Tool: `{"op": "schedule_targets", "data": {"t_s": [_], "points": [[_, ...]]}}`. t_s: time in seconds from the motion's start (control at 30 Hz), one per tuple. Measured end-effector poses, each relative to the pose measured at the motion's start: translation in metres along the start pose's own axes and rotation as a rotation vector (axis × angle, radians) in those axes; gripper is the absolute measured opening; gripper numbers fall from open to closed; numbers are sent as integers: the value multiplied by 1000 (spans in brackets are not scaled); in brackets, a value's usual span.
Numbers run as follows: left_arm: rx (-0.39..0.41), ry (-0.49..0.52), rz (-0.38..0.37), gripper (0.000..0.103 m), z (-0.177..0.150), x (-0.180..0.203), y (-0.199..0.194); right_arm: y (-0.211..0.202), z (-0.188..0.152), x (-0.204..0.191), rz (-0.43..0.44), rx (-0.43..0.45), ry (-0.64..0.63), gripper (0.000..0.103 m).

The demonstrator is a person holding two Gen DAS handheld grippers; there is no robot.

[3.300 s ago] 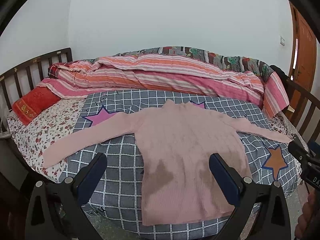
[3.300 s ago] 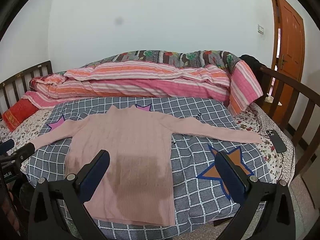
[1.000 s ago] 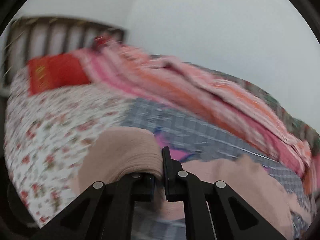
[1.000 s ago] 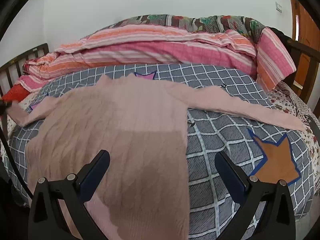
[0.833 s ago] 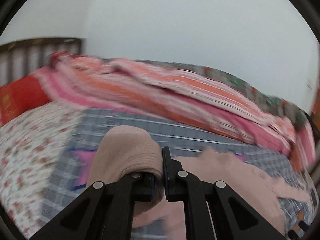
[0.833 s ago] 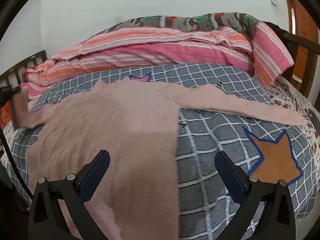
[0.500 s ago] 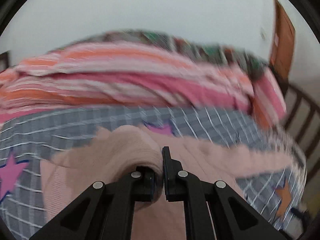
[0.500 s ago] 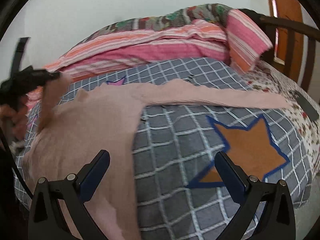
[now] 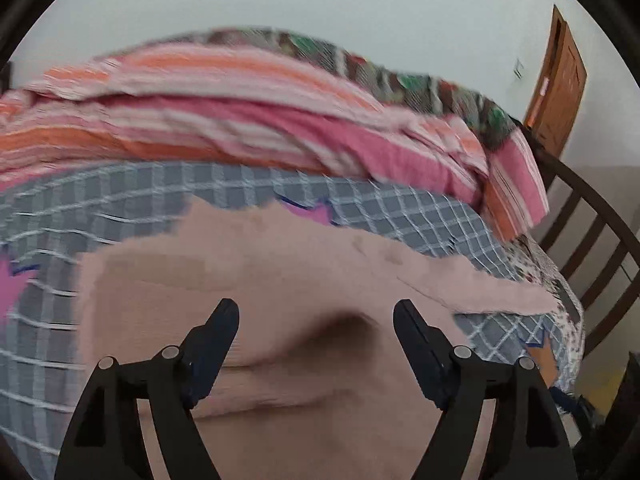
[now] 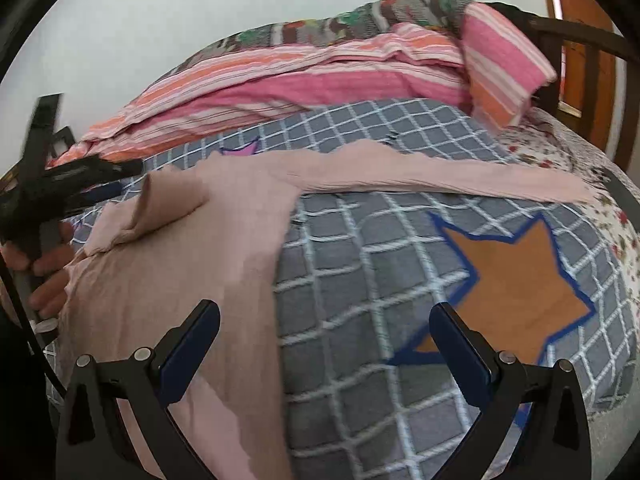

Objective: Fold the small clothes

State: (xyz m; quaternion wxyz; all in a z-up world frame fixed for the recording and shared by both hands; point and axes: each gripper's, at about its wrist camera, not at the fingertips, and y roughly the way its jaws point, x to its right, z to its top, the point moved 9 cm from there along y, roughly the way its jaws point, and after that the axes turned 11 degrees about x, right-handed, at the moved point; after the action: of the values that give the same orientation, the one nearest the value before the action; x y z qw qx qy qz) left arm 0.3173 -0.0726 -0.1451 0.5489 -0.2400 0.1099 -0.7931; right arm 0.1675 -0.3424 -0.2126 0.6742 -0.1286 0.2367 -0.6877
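Observation:
A pink knit sweater (image 9: 260, 272) lies flat on the bed's grey checked blanket (image 9: 420, 216). My left gripper (image 9: 316, 312) hovers over its chest with its jaws opening; nothing is pressed between them, and the dropped left sleeve forms a soft hump (image 9: 344, 324) just below. From the right wrist view, that sleeve (image 10: 168, 204) lies folded across the sweater's body (image 10: 192, 272), with the left gripper (image 10: 120, 178) just above it in a person's hand (image 10: 44, 272). The other sleeve (image 10: 460, 178) stretches out to the right. My right gripper (image 10: 324, 312) is open over the sweater's right edge and the blanket.
A striped pink and orange quilt (image 10: 320, 76) is bunched along the far side of the bed. A dark wooden bed rail (image 9: 592, 240) stands at the right, with a brown door (image 9: 560, 92) beyond. An orange star patch (image 10: 508, 280) marks the blanket near my right gripper.
The left gripper carried the left sleeve from the bed's left side across onto the sweater's body, then opened and let it go. The right gripper drifted slightly right, staying open.

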Motion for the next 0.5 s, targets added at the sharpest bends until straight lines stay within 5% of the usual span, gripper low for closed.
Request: {"op": "schedule_targets", "data": {"t_s": [0.23, 0.33, 0.4, 0.5], "points": [[-25, -50, 285, 77, -16, -105, -27, 29, 23, -63, 67, 4, -105, 102], [-53, -102, 305, 71, -29, -134, -22, 46, 33, -94, 100, -1, -154, 89], [-80, -114, 304, 62, -38, -142, -13, 58, 36, -116, 118, -17, -199, 64], [-102, -136, 296, 51, -46, -149, 2, 74, 37, -141, 155, -42, -225, 64]]}}
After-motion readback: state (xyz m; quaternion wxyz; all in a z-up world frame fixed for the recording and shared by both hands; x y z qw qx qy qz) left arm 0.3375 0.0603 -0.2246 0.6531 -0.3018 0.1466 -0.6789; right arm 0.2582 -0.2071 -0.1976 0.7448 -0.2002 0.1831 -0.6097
